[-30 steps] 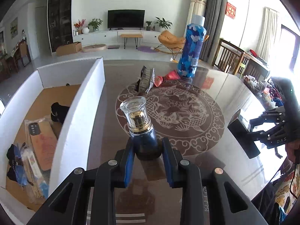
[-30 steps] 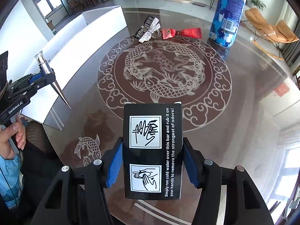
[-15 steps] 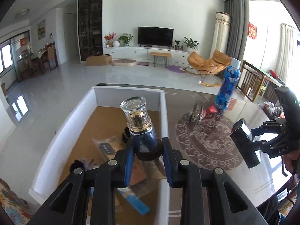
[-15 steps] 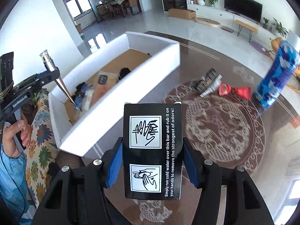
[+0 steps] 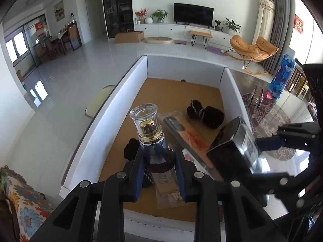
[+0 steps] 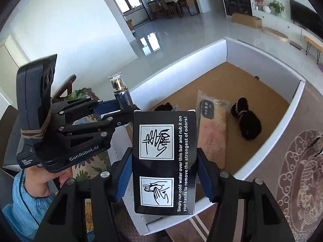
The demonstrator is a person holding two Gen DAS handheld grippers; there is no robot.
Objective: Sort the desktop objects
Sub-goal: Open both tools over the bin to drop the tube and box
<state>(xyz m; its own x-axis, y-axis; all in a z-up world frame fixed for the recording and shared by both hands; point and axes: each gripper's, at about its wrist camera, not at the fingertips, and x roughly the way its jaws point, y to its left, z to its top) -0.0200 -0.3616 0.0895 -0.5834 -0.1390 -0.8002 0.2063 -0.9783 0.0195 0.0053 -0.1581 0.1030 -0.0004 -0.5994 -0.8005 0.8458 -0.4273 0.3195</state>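
The left gripper [image 5: 158, 162] is clenched on a small glass bottle [image 5: 150, 139] with a clear cap and gold collar, its blue fingers [image 5: 138, 171] pressing on the dark lower body, and it holds the bottle upright above the near end of a white-walled box [image 5: 113, 104] with a brown cardboard floor. The right gripper [image 6: 164, 175] grasps a black carton [image 6: 164, 161] printed with two hand-washing drawings and white lettering, the blue pads tight against both long sides; the carton hangs over the near corner of the same box, just beside the bottle. Inside the box lie a phone case in a clear bag [image 6: 212, 129], a black fuzzy item with a beaded trim [image 6: 247, 121] and another dark item [image 5: 131, 151] under the bottle. The box sits on a glossy brown bench [image 6: 298, 171] patterned with a fish medallion. Farther along the bench stand a blue patterned bottle [image 5: 280, 78] and some small wrapped items [image 5: 257, 98]. A hand in a light blue sleeve [image 6: 26, 193] carries the left gripper.
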